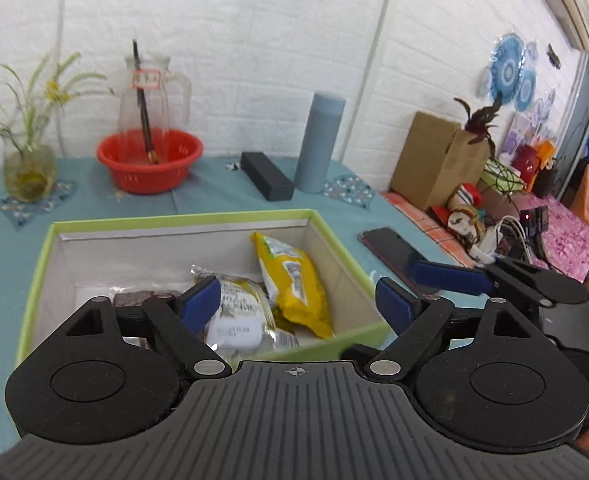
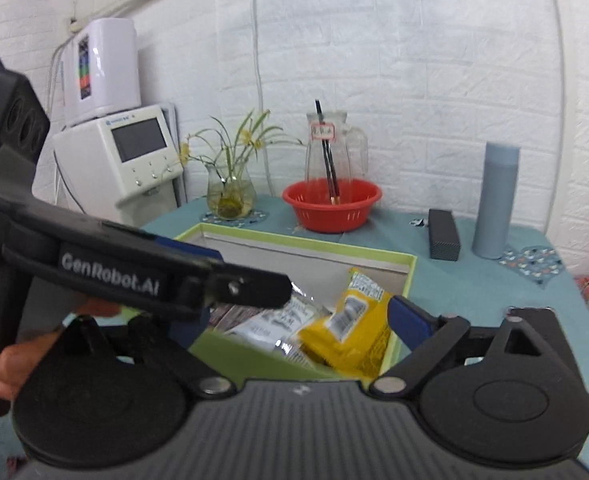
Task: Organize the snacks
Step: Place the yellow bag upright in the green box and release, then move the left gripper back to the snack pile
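Observation:
A green-rimmed open box (image 1: 182,220) sits on the teal table and holds a yellow snack bag (image 1: 294,284), a white and silver packet (image 1: 238,316) and a dark brown packet (image 1: 134,298). My left gripper (image 1: 298,304) is open and empty, its fingers over the box's near right side. The right gripper's fingers (image 1: 446,276) show at the right, outside the box. In the right wrist view the box (image 2: 294,242) holds the yellow bag (image 2: 350,328) and the white packet (image 2: 282,320). My right gripper (image 2: 294,320) is open and empty above the box's near edge; the left gripper's body (image 2: 134,276) crosses in front.
At the back of the table stand a red basin (image 1: 150,160) with a glass jug (image 1: 150,92), a vase of grass (image 1: 28,168), a black case (image 1: 266,176) and a blue-grey flask (image 1: 318,144). A phone (image 1: 390,246) lies right of the box. A cardboard box (image 1: 434,160) and clutter sit beyond.

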`<move>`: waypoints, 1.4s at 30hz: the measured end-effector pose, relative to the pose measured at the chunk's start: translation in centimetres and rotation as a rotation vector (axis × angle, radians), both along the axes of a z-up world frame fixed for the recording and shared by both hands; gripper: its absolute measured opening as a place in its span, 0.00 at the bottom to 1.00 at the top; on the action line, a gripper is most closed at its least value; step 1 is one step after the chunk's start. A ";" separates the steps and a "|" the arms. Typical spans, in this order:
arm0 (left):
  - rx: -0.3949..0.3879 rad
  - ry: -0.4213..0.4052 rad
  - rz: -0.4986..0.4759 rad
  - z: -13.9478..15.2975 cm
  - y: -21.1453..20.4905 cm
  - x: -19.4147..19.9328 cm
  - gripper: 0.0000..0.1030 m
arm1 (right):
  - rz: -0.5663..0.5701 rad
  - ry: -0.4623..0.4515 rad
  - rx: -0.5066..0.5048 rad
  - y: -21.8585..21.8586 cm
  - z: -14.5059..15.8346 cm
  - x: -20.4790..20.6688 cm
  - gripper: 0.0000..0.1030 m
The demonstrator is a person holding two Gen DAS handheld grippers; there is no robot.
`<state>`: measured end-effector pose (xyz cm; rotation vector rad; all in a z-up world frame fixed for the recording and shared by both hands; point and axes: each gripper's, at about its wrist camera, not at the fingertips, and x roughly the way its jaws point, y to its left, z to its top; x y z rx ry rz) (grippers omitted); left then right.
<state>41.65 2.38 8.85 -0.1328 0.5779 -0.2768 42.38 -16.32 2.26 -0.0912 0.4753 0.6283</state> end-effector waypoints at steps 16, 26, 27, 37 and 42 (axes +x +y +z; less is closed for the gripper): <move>0.029 -0.024 0.089 -1.4 -0.5 -16.2 0.77 | -0.042 0.038 0.115 -1.6 -2.4 -16.7 0.99; -0.141 0.049 0.299 -5.6 9.7 -23.0 0.73 | 0.000 0.131 0.058 1.2 -5.7 -20.5 0.99; -0.144 0.048 0.303 -5.7 10.0 -23.1 0.73 | 0.003 0.127 0.052 1.5 -5.7 -20.6 0.99; -0.174 0.156 0.278 -8.4 11.1 -22.9 0.69 | 0.267 0.128 0.021 7.5 -5.6 -22.1 0.99; -0.192 0.113 0.343 -7.9 13.1 -24.3 0.70 | 0.323 0.116 -0.091 11.5 -6.7 -20.5 0.99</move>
